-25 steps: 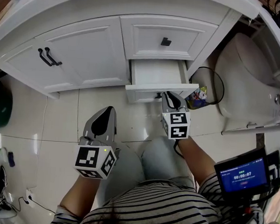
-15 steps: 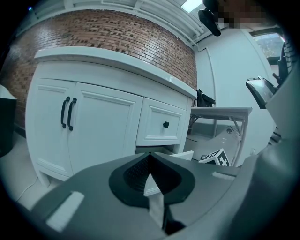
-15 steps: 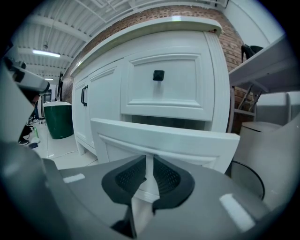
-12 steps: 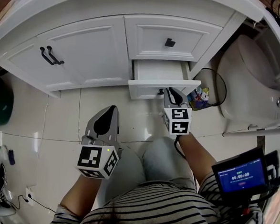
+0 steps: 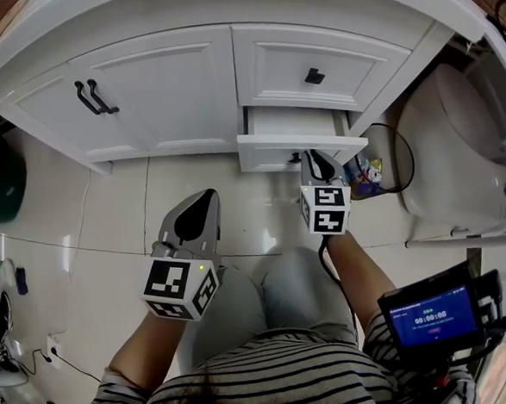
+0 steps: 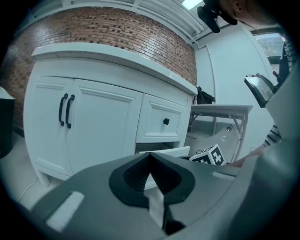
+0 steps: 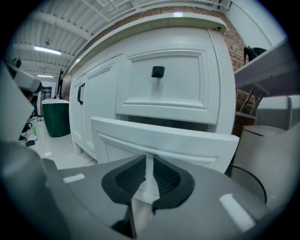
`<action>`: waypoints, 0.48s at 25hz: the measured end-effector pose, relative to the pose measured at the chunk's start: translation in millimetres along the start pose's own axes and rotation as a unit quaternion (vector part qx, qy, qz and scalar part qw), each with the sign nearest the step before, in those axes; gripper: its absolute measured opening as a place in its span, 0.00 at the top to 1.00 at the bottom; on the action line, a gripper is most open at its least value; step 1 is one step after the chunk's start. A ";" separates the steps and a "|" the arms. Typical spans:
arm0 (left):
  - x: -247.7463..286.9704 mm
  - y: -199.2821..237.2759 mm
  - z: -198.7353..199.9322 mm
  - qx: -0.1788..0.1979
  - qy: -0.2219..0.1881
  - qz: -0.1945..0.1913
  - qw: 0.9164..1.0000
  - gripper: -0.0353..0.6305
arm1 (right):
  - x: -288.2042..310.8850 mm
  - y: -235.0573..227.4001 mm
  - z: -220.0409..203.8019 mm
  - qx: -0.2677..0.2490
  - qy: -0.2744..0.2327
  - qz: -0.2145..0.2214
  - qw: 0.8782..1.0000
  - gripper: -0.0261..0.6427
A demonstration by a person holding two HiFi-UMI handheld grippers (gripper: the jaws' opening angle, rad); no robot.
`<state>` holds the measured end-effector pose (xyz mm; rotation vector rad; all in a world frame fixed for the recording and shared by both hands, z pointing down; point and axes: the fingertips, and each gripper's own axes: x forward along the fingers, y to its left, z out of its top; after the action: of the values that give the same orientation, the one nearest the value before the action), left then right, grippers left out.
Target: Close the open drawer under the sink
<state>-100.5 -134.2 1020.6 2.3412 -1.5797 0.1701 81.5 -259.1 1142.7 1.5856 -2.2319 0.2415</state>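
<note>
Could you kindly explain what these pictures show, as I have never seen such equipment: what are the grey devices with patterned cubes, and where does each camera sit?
There is no robot here. A person holds a two-jaw hand tool in each hand, and the patterned cubes are part of those tools.

The head view looks steeply down from a camera on the person's head. In it, the left gripper hangs over the tiled floor. The right gripper has its tips at the front of the open drawer of the white vanity cabinet, and a toilet stands beside the cabinet.

The other two views come from cameras riding on the grippers, each looking along its own jaws. Both grippers are shut and hold nothing.
</note>
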 end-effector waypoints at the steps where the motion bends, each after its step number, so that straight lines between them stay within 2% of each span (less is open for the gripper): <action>1: 1.2 0.6 -1.3 0.001 0.001 -0.001 1.000 0.92 | 2.1 0.0 0.7 0.001 0.000 -0.001 1.000 0.89; 12: -1.2 7.0 -8.0 -0.001 0.013 0.004 1.000 0.92 | 16.4 -4.7 10.2 -0.005 -0.002 -0.005 1.000 0.89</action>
<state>-106.8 -133.0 1029.2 2.3213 -1.5767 0.2003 79.0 -278.6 1139.8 1.5937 -2.2234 0.2241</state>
